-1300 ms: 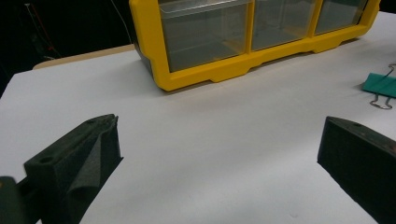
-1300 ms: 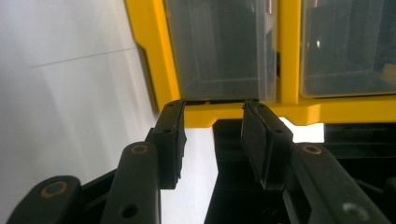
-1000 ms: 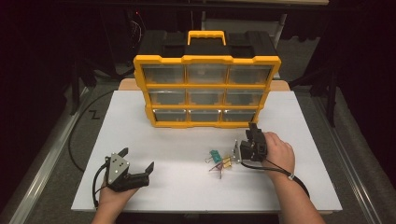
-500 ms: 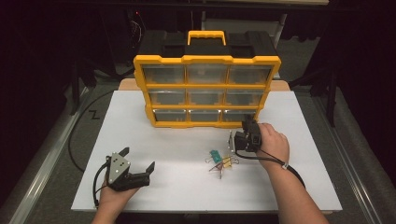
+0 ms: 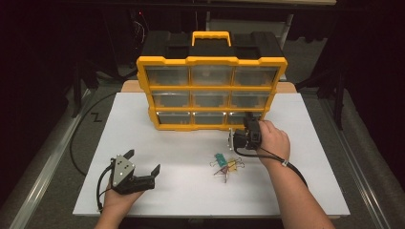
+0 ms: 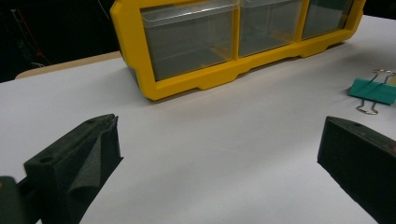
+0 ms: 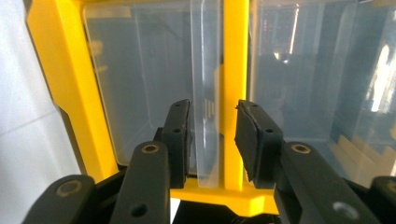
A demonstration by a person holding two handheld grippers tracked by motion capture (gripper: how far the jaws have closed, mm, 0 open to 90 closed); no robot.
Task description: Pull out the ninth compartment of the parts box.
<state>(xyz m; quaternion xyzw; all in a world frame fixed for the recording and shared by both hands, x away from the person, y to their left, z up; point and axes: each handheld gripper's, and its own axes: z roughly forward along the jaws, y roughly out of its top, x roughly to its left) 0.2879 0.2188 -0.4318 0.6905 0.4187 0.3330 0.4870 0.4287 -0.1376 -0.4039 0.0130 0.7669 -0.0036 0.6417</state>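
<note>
A yellow organizer [image 5: 210, 62] with clear drawers stands upright at the back of the white mat. My right gripper [image 5: 249, 120] is turned on its side and pushed up to the bottom right drawer [image 5: 244, 116]. In the right gripper view its jaws [image 7: 212, 121] have just been closing. The drawer's clear pull tab [image 7: 205, 93] stands between the pads, close to one of them, with a gap still showing on the other side. My left gripper [image 5: 143, 161] rests open on the mat at the front left, with nothing between its jaws [image 6: 219, 154].
A small pile of coloured binder clips [image 5: 225, 164] lies on the mat [image 5: 181, 143] in front of the right hand; a green clip [image 6: 373, 91] is at the right of the left gripper view. The yellow frame [image 6: 210, 79] stands beyond the left gripper.
The right hand has moved from beside the binder clips up the picture to the organizer's bottom right drawer. The left hand and its gripper have stayed where they were.
</note>
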